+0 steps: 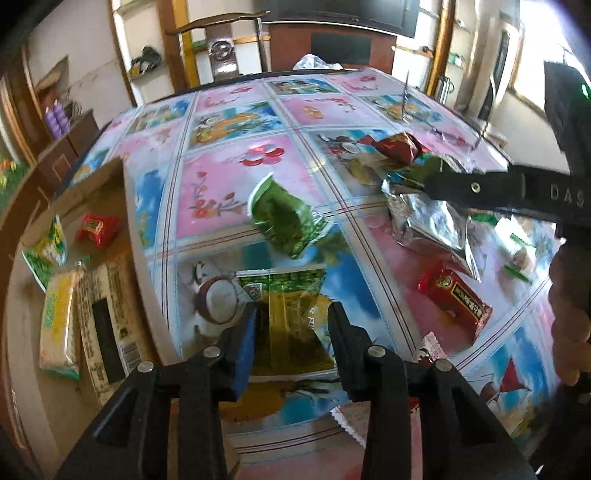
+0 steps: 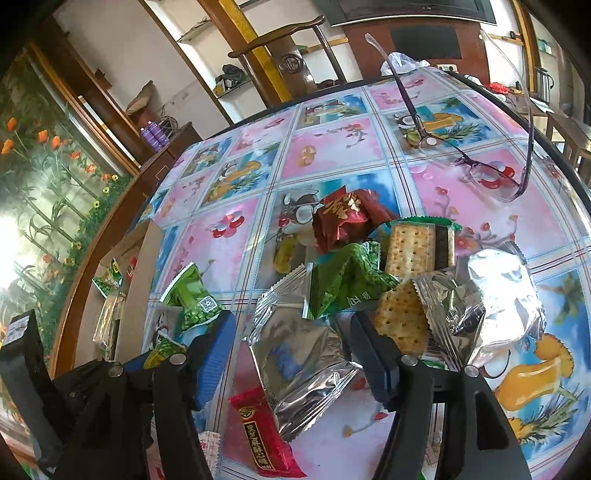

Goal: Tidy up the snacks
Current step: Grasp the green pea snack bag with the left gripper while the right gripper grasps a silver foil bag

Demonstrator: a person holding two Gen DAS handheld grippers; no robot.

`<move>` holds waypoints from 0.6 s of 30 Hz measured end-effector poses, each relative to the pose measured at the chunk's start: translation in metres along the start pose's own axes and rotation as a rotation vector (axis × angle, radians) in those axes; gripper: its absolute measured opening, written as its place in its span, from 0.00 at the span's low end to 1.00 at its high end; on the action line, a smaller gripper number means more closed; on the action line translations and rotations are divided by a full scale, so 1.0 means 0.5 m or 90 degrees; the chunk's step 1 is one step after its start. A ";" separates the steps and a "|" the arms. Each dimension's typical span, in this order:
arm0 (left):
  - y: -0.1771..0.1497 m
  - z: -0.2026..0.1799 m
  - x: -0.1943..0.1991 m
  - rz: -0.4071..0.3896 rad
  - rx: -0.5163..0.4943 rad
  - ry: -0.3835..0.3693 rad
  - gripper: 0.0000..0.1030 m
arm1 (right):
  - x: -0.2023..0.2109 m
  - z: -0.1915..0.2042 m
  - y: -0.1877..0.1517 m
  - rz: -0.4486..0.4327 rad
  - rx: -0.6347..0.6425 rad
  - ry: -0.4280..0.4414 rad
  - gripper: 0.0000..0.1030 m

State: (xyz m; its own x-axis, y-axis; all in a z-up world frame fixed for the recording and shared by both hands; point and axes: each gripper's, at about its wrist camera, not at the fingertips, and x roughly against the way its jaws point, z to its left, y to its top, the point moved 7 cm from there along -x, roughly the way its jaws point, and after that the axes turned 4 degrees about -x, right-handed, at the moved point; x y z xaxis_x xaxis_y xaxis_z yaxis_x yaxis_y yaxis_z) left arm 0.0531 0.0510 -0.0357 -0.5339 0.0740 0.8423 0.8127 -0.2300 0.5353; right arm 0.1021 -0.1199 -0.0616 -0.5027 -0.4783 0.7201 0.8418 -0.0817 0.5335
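My left gripper is low over the table, shut on a green and yellow snack packet that fills the gap between its pads. My right gripper stands open over a heap of snacks. A flat silver packet lies on the table between its fingers, and neither pad presses on it. A red bar packet lies just below. Green packet, cracker packet, dark red packet and a crumpled silver packet crowd beyond. One right finger shows over the silver packet.
A cardboard box at the table's left edge holds a red packet, green packets and a yellow cracker pack. A lone green packet lies mid-table. Glasses rest at the far right. A chair stands behind.
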 end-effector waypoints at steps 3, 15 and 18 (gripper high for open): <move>0.000 -0.007 -0.014 0.004 0.001 -0.007 0.35 | -0.008 0.008 -0.004 0.005 0.023 -0.015 0.68; 0.008 -0.024 -0.019 -0.031 -0.003 -0.020 0.35 | -0.057 0.039 -0.039 0.025 0.182 -0.146 0.76; 0.009 -0.021 -0.019 -0.035 -0.001 -0.019 0.36 | -0.062 0.038 -0.042 0.019 0.197 -0.162 0.76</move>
State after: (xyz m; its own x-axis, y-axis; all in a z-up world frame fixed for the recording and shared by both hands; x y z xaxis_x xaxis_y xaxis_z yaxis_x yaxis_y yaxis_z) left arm 0.0596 0.0392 -0.0419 -0.5708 0.1164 0.8128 0.7814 -0.2268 0.5813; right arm 0.0962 -0.0867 -0.0865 -0.5442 -0.2416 0.8034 0.7774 0.2149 0.5912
